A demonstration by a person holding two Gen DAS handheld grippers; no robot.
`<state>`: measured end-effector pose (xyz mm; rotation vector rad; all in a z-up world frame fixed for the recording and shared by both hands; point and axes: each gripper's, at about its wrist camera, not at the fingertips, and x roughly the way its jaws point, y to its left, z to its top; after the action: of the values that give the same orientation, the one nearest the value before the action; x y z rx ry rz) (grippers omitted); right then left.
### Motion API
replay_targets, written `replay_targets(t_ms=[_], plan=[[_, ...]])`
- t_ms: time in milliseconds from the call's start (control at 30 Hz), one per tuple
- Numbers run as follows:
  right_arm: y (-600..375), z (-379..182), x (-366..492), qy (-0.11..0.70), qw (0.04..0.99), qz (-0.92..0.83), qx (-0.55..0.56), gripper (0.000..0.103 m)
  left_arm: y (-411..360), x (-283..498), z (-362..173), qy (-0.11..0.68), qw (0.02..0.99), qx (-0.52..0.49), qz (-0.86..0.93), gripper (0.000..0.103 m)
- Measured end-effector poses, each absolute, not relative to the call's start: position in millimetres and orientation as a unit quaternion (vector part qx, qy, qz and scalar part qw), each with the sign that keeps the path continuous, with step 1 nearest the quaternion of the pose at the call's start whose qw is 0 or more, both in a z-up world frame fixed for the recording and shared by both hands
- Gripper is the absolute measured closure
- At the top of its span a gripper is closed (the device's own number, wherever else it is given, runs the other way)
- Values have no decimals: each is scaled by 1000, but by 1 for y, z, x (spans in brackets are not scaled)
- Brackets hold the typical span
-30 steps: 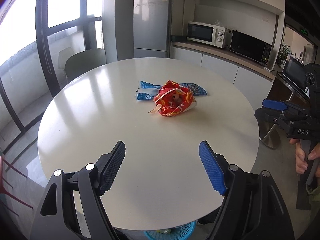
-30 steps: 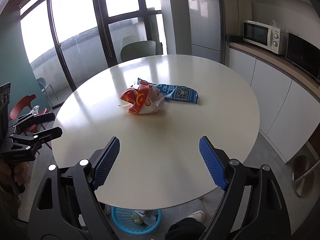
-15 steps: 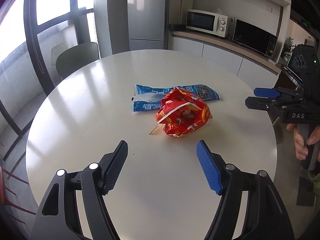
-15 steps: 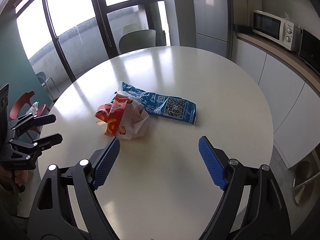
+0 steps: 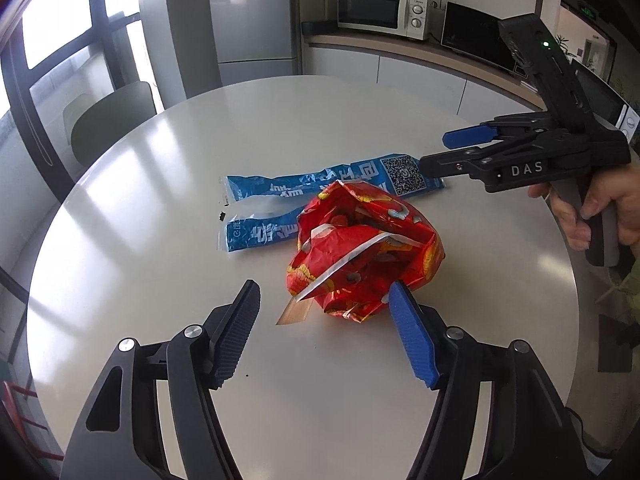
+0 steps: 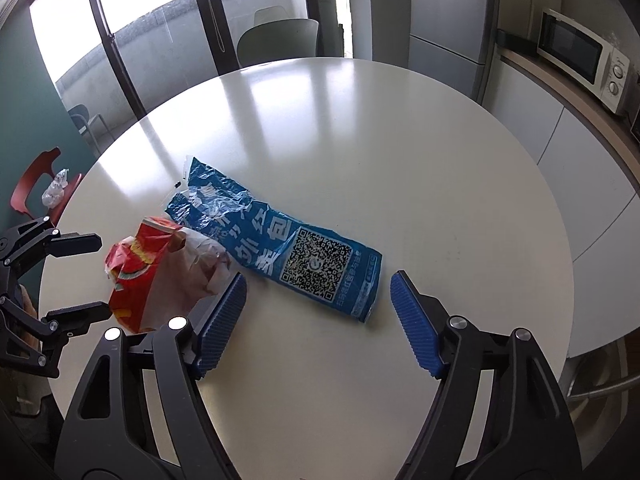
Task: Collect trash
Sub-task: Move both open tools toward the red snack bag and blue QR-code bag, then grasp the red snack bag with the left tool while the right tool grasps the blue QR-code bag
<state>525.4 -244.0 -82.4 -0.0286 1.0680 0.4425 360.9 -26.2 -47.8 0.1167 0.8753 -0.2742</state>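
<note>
A crumpled red snack bag [image 5: 366,250] lies on the round white table [image 5: 160,160], with a flat blue wrapper [image 5: 320,188] behind it. My left gripper [image 5: 324,296] is open, its fingers just reaching the near side of the red bag. In the right wrist view the blue wrapper [image 6: 288,244] lies ahead with its QR-code end nearest, and the red bag [image 6: 160,276] sits to its left. My right gripper [image 6: 318,292] is open, its tips on either side of the wrapper's near end. Each gripper shows in the other's view: the right [image 5: 460,152], the left [image 6: 80,272].
A green chair [image 6: 280,36] stands at the table's far side by the windows. A fridge [image 5: 252,12], a counter with a microwave [image 5: 380,10] line the back wall. A red chair [image 6: 36,180] stands left of the table.
Both grippers have moved forward over the table toward the trash. The left now reaches the red bag, the right the blue wrapper's near end. Both stay open.
</note>
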Motion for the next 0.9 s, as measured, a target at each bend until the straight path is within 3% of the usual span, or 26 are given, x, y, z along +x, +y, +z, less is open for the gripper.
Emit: replay_targets(t_ms=[133, 333, 533, 600, 667, 700, 767, 900], plan=[[-240, -94, 544, 518, 825, 226, -18, 36, -26, 365, -52, 422, 891, 55, -158, 42], [-231, -107, 558, 526, 817, 234, -33, 41, -26, 368, -63, 430, 884, 55, -178, 69], [-224, -120, 561, 539, 805, 244, -36, 60, -28, 371, -66, 428, 884, 44, -180, 91], [-223, -121, 559, 535, 808, 245, -33, 73, -28, 370, -66, 427, 886, 35, -179, 101], [-223, -122, 557, 534, 808, 247, -29, 82, -27, 366, -66, 425, 887, 25, -179, 102], [-223, -122, 556, 533, 808, 250, -26, 93, -27, 365, -66, 423, 888, 23, -178, 102], [-221, -121, 551, 530, 809, 254, -25, 99, -25, 358, -64, 418, 892, 16, -172, 102], [-222, -119, 539, 520, 817, 248, -17, 101, -14, 341, -56, 409, 900, -22, -153, 103]])
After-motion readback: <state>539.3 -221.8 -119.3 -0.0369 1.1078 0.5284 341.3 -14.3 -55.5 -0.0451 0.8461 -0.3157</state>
